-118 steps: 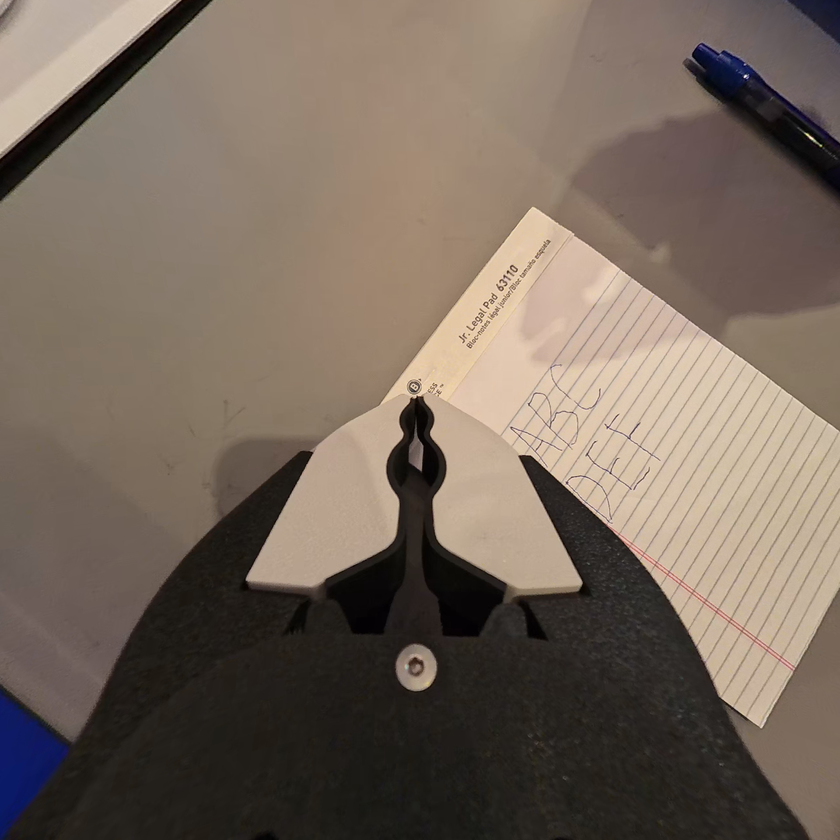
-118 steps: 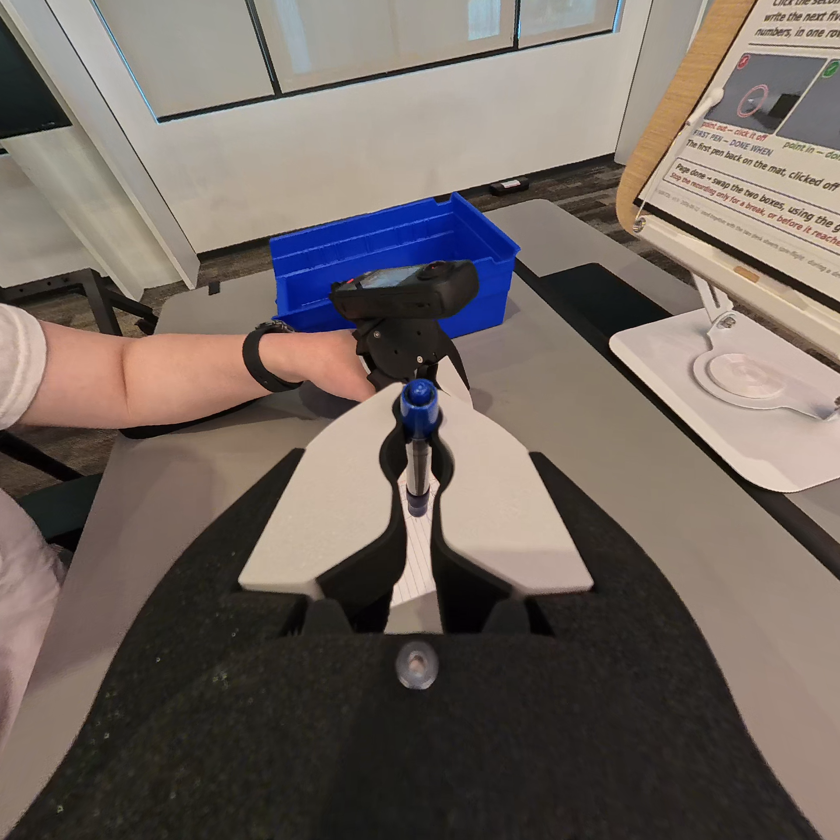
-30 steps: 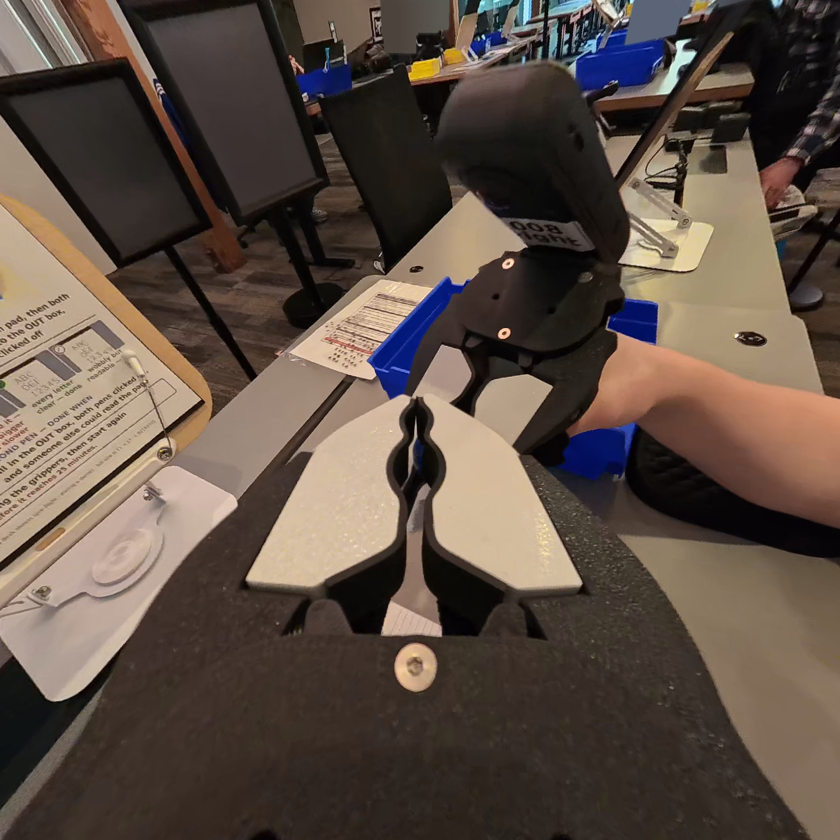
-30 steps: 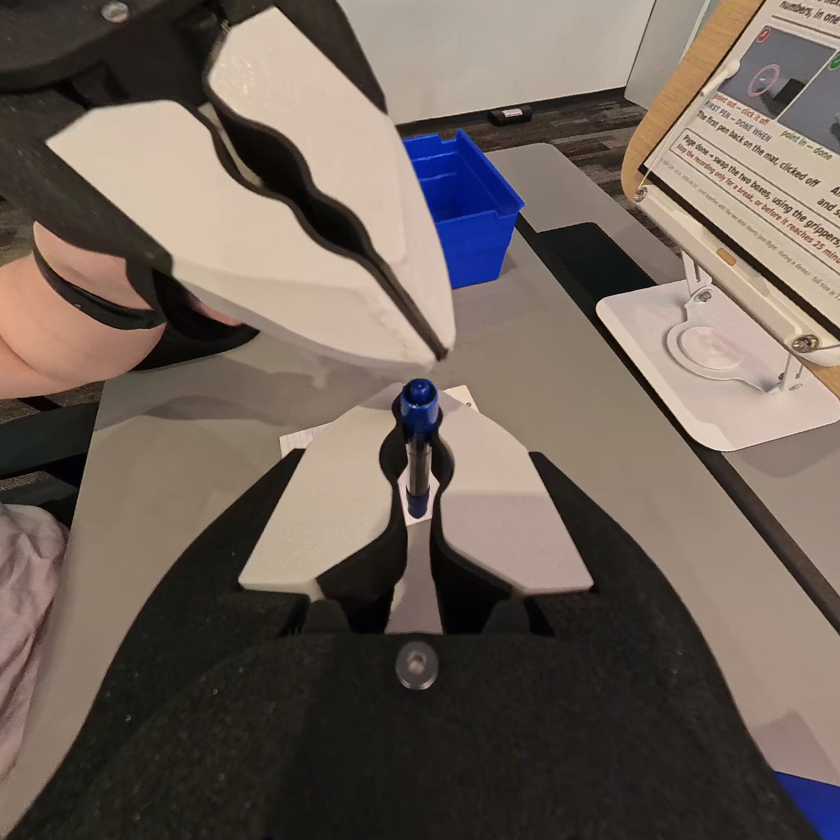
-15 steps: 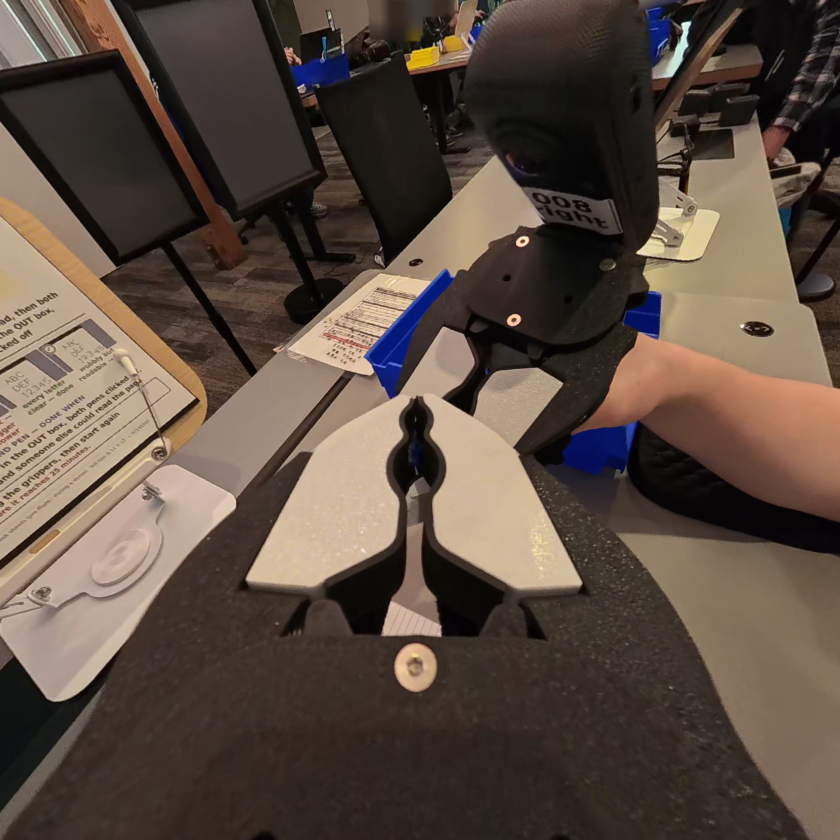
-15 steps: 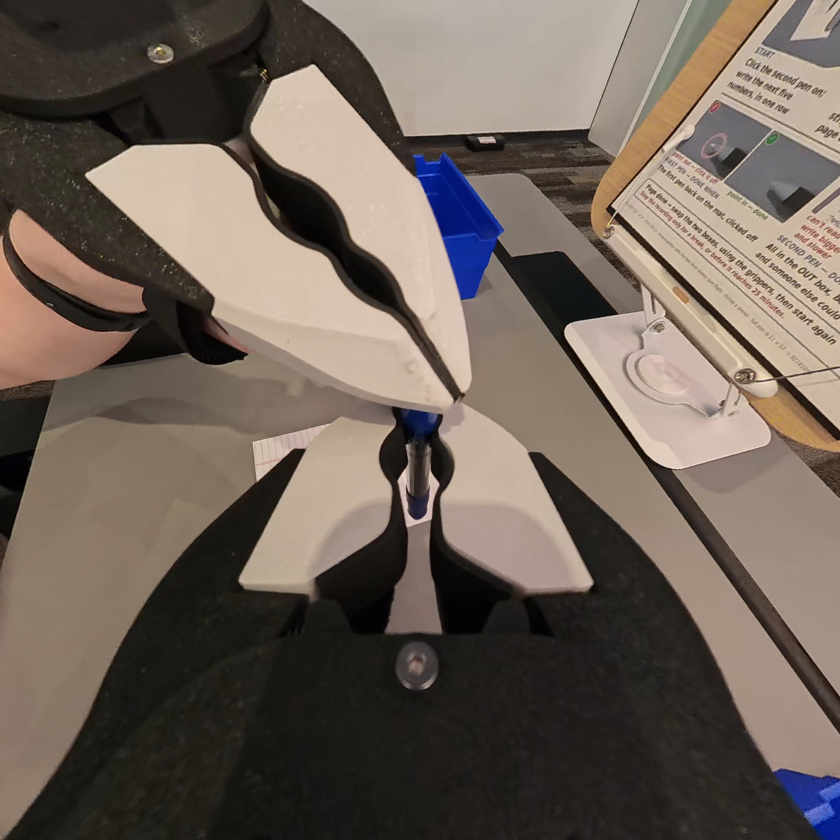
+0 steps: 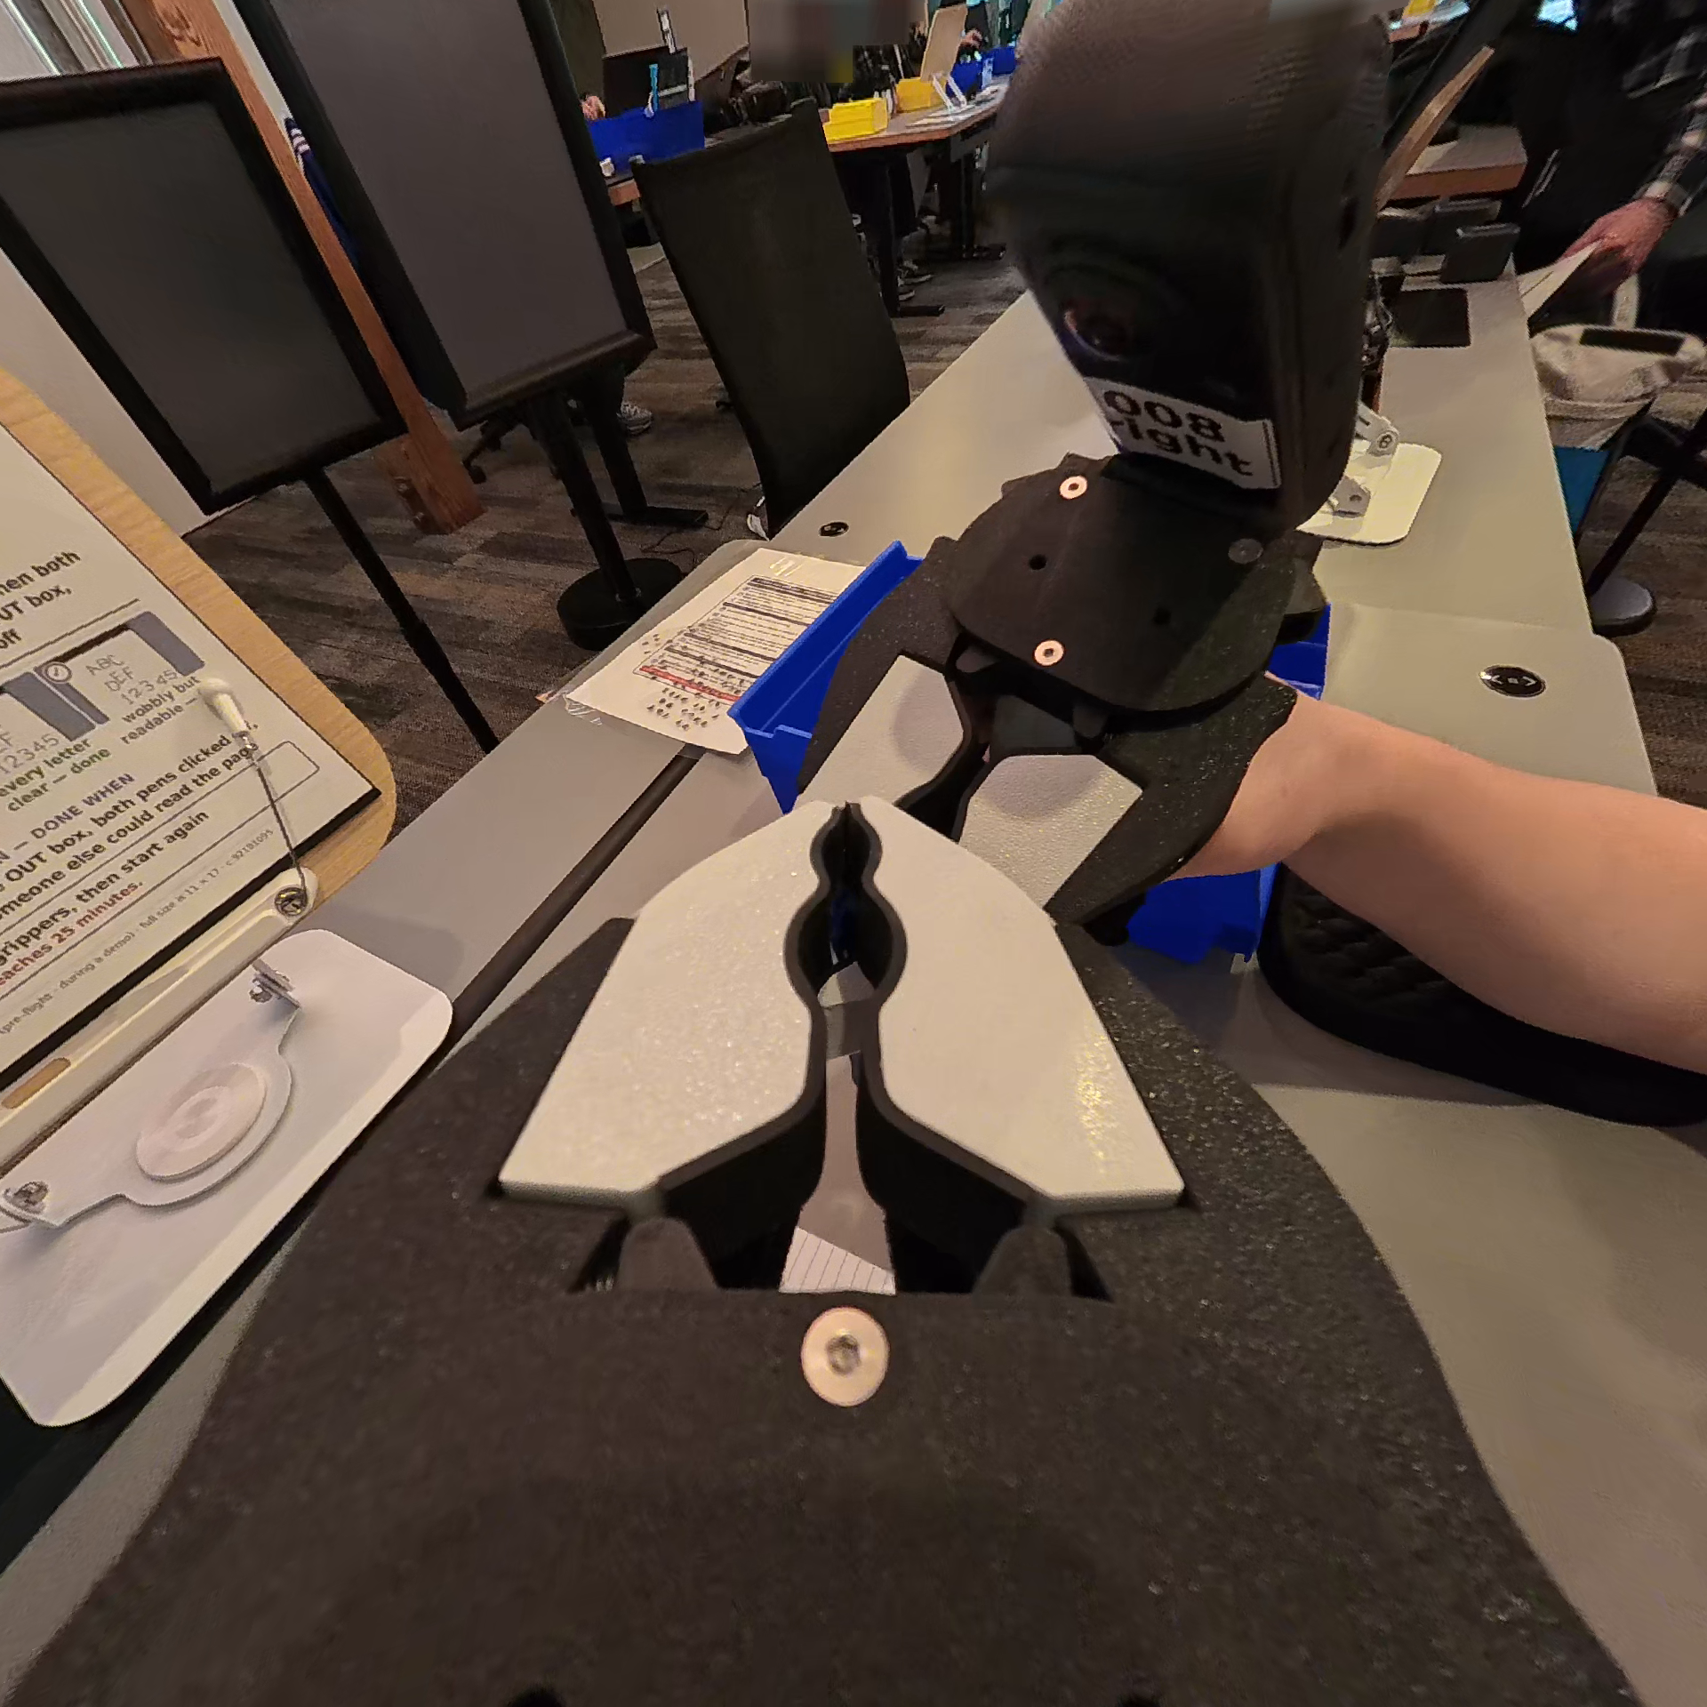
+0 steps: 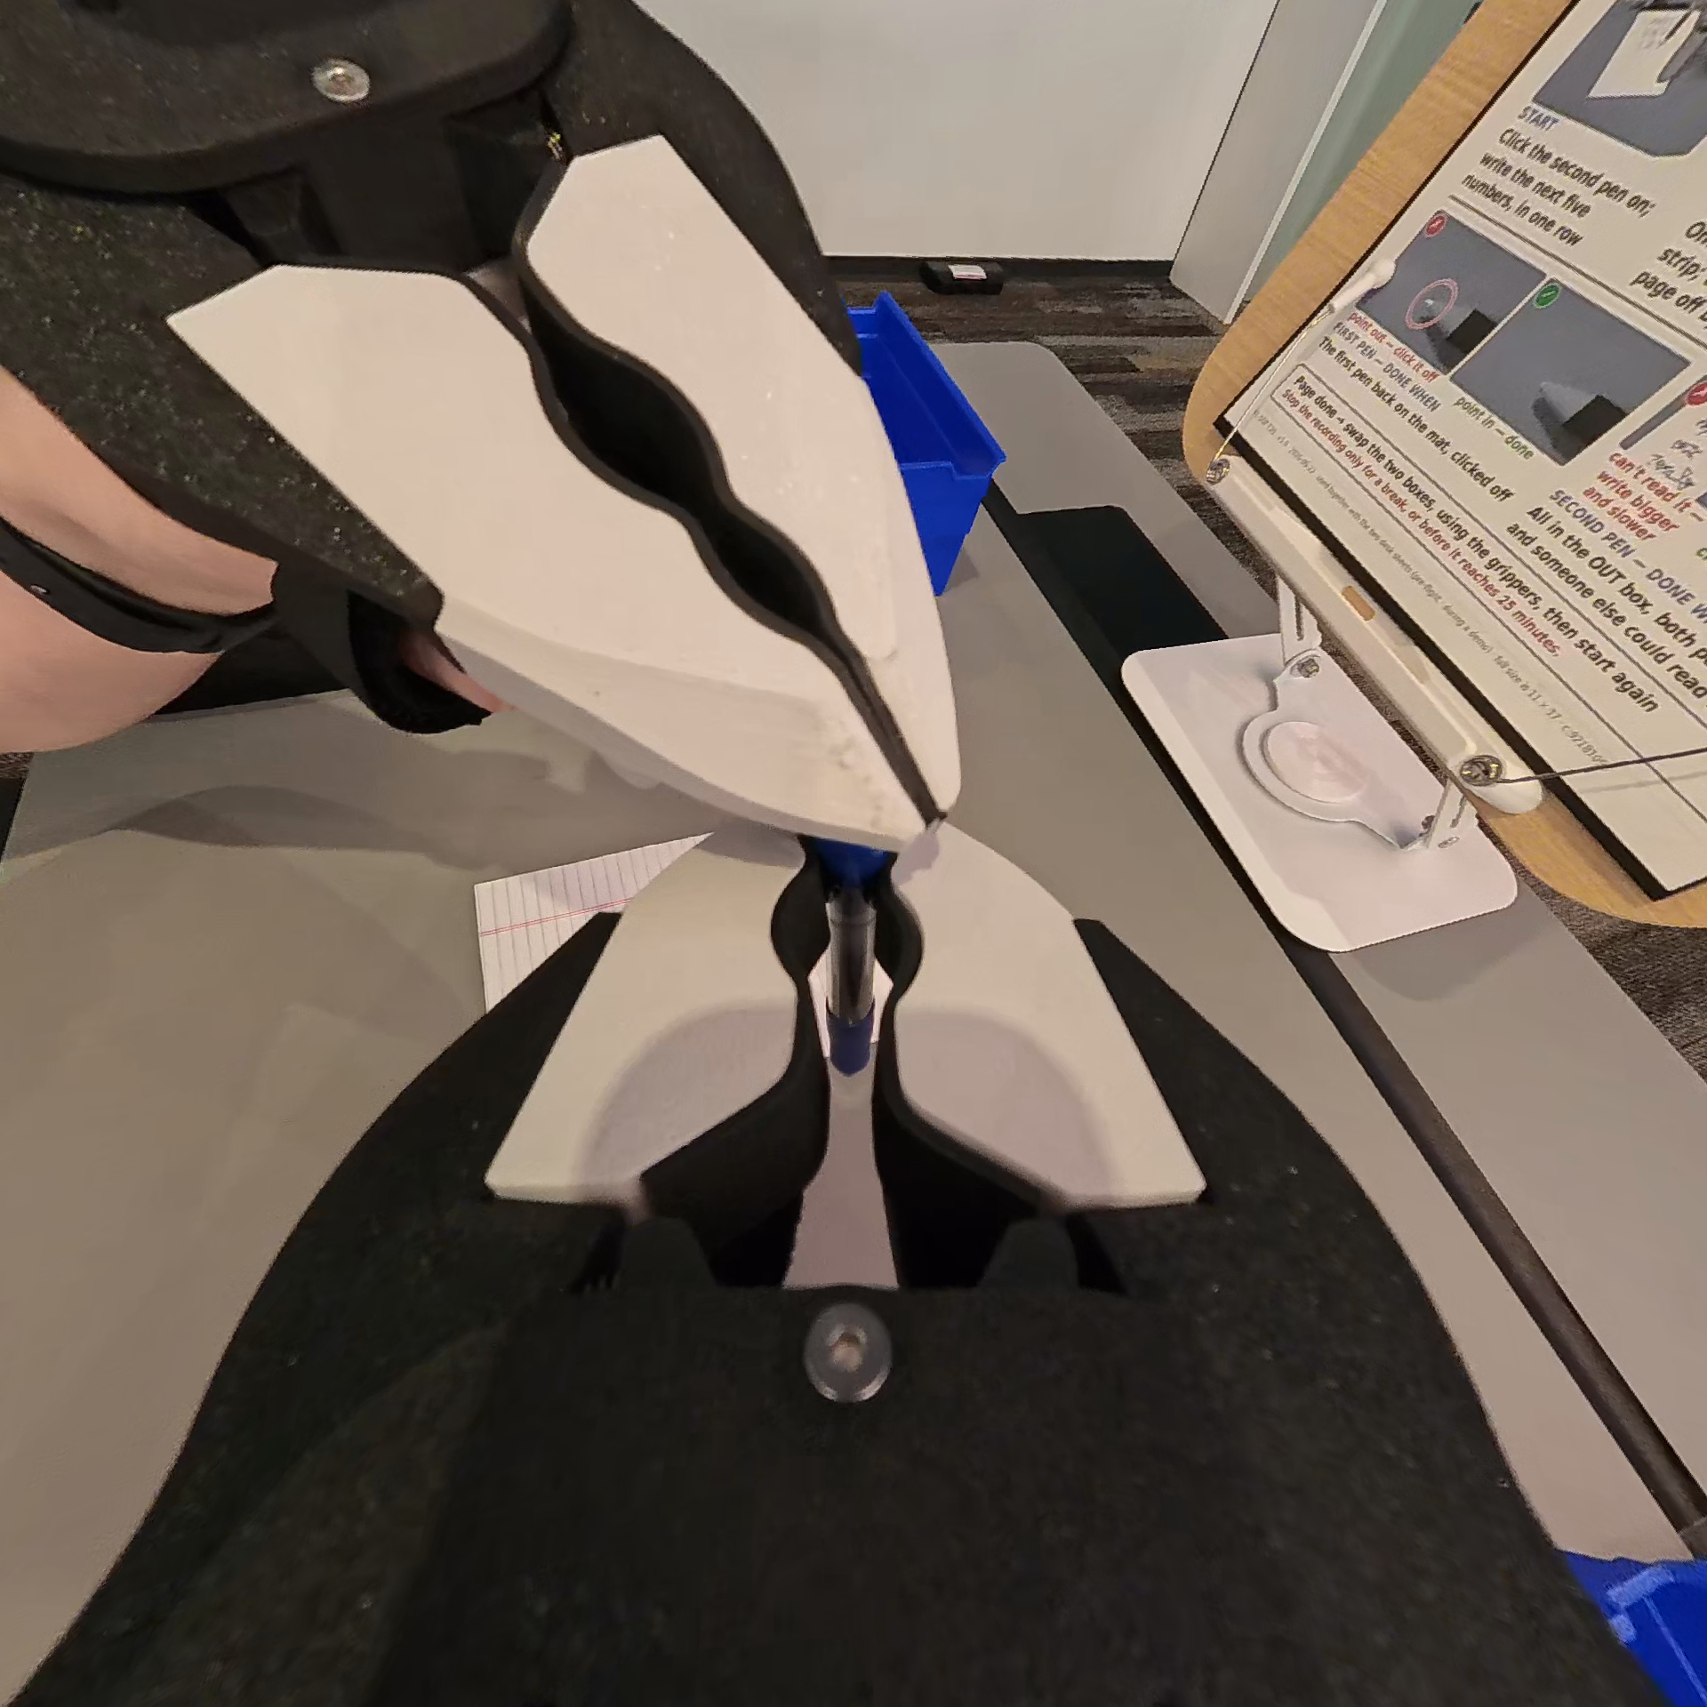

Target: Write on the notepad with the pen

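Observation:
My right gripper (image 8: 854,868) is shut on a blue and black pen (image 8: 848,961) and holds it upright over the grey table. My left gripper (image 8: 928,817) comes in from the upper left with its jaws shut and empty. Its tips rest on the pen's blue top (image 8: 845,854). The white lined notepad (image 8: 573,905) lies on the table just behind and left of the pen, mostly hidden. In the left wrist view my left gripper (image 7: 845,813) is shut, the right gripper (image 7: 961,804) faces it, and a strip of notepad (image 7: 836,1265) shows between the fingers.
A blue bin (image 8: 924,462) stands behind the grippers, and a second blue bin (image 7: 813,665) sits by a printed sheet (image 7: 730,647). An instruction board (image 8: 1524,443) on a white stand base (image 8: 1321,785) stands at the table's side. A person's forearm (image 7: 1478,905) lies across the table. The tips of one gripper are about 6 cm away from the tips of the other.
My left gripper's shut tips have closed the small gap and now sit on the pen's top. The right gripper keeps its hold on the pen and has tilted a little.

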Tool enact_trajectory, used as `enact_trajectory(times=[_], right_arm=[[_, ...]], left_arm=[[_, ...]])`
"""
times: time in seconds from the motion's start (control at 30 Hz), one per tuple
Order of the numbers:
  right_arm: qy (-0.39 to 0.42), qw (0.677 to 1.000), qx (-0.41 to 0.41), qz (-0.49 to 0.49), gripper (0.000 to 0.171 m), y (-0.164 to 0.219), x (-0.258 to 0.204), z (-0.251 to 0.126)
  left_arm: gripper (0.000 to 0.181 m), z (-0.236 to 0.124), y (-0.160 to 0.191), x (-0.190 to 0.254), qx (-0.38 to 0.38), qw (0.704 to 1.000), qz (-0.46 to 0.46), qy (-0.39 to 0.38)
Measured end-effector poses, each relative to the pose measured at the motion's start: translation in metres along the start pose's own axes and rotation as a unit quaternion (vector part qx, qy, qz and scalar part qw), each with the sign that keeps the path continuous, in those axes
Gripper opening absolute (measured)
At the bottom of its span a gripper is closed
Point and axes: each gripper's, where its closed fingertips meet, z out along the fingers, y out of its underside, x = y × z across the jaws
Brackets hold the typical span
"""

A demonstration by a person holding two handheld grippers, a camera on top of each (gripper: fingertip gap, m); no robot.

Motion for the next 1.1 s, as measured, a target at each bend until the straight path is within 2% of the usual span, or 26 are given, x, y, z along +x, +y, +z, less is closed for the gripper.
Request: enact_trajectory(times=[0.67,0.77,0.83,0.93,1.0,1.1], right_arm=[[0.009,1.0,0.016,-0.015,0.004,-0.006,-0.001,-0.003],[-0.008,1.0,0.027,-0.002,0.004,-0.009,-0.005,-0.004],[-0.005,1.0,0.016,-0.003,0.004,-0.006,-0.004,-0.003],[-0.02,1.0,0.011,0.006,0.005,-0.001,-0.004,0.0],[-0.03,0.999,0.018,0.023,0.005,0.0,-0.003,-0.001],[-0.054,0.997,0.02,0.053,0.005,0.002,-0.003,-0.001]], left_arm=[[0.0,-0.002,-0.004,0.002,0.033,0.998,-0.045,0.028],[0.0,-0.003,-0.008,0.003,0.044,0.997,-0.059,0.035],[0.0,-0.013,-0.031,0.005,0.106,0.99,-0.077,0.051],[0.0,-0.05,-0.083,0.001,0.219,0.971,-0.085,0.05],[0.0,-0.071,-0.101,-0.003,0.235,0.97,-0.062,0.023],[0.0,-0.083,-0.099,-0.001,0.207,0.977,-0.04,0.008]])
